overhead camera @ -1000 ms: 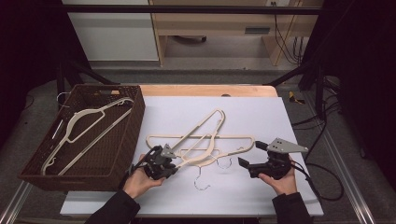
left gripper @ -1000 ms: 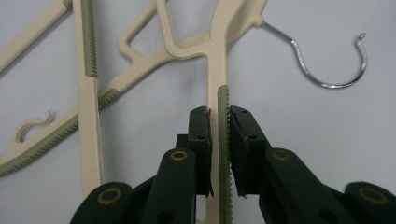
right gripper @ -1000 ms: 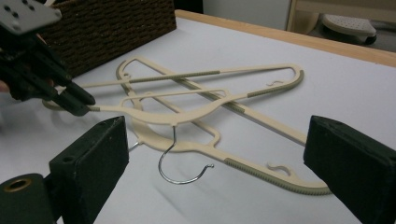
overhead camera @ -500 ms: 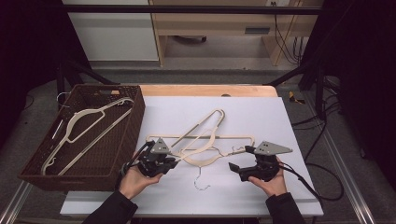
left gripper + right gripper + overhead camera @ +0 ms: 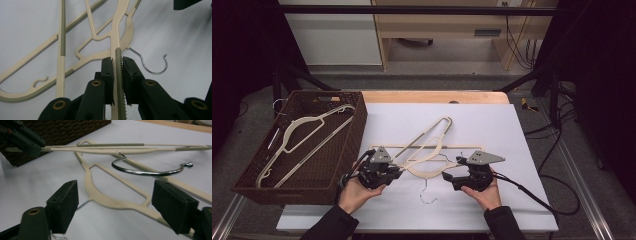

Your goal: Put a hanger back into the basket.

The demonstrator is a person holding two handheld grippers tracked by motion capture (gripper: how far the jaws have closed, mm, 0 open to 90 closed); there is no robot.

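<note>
left gripper [image 5: 393, 172]: clamped tight on the ribbed shoulder end of one cream hanger [image 5: 117, 37], lifting it a bit off the white table [image 5: 522, 130]

right gripper [image 5: 448, 179]: jaws wide apart, had just been closing in, nothing pinched yet

second hanger [image 5: 105, 200]: lay flat between those open pads, running roughly 10 to 4 o'clock in the right gripper view

nearer hand: right one, easily

basket [image 5: 347, 150]: off at 9 o'clock, one hanger inside already

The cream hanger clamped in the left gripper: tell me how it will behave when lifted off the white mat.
The cream hanger looks thin and open-framed, so probably light but springy. The left gripper pinches one end, so the far end may sag or swing. Its arm crosses the second hanger, and its metal hook could snag it.
</note>
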